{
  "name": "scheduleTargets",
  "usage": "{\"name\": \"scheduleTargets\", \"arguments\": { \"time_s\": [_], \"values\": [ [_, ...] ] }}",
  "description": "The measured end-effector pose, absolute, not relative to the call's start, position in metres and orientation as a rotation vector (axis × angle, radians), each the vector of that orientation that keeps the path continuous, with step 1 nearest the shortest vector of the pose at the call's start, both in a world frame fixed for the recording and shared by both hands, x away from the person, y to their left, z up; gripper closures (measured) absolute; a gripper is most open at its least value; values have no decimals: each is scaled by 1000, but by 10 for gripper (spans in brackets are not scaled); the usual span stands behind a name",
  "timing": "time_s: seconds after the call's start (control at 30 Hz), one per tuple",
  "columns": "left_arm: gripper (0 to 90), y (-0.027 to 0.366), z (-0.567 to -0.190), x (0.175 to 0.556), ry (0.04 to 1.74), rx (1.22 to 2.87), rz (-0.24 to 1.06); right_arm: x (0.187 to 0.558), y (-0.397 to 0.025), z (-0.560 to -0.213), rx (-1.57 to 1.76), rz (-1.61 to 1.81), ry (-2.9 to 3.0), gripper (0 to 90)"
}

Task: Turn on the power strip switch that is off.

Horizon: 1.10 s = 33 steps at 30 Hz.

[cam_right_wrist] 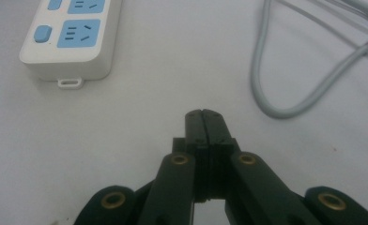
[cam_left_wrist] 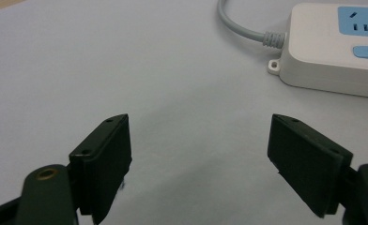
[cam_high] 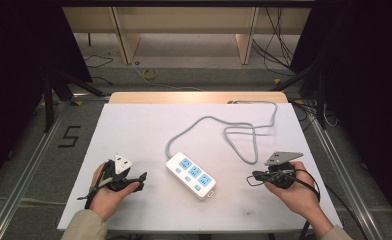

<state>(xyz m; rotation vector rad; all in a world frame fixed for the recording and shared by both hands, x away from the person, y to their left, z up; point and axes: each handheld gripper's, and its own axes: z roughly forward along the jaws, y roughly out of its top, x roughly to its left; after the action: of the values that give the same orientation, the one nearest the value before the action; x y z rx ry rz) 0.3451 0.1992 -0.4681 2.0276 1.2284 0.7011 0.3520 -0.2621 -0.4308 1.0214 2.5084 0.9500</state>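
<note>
White power strip (cam_high: 190, 174), grey cable (cam_high: 234, 131) looped on white table (cam_high: 134, 130).

black numeral "5" (cam_high: 70, 136), marked on the grey floor (cam_high: 29, 150)

Right gripper (cam_right_wrist: 203, 115): jaws pressed flat together, nothing between them; tips meet in a thin vertical seam. Black linkage arms fan out below, brass-coloured rivets at the pivots.

Table (cam_right_wrist: 140, 136): plain white surface, gripper tips low over it.

Power strip (cam_right_wrist: 69, 40): white body, up and to the left of the jaw tips, well apart from them. One blue socket face fully seen, a second cut by the top edge; a blue button sits beside each. Small mounting tab on the near end, facing the gripper.

Cable (cam_right_wrist: 266, 84): grey, up and to the right of the jaw tips, lying in a loop whose bend is nearest the gripper. Further strands cross toward the upper right corner.
</note>
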Motion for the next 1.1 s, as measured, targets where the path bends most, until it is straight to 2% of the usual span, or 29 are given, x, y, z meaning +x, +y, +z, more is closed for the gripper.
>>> {"name": "scheduleTargets", "arguments": {
  "time_s": [1.1],
  "values": [
    [220, 199, -467, 345, 1224, 2030, 700, 357, -239, -423, 1010, 900, 2584, 900]
  ]
}}
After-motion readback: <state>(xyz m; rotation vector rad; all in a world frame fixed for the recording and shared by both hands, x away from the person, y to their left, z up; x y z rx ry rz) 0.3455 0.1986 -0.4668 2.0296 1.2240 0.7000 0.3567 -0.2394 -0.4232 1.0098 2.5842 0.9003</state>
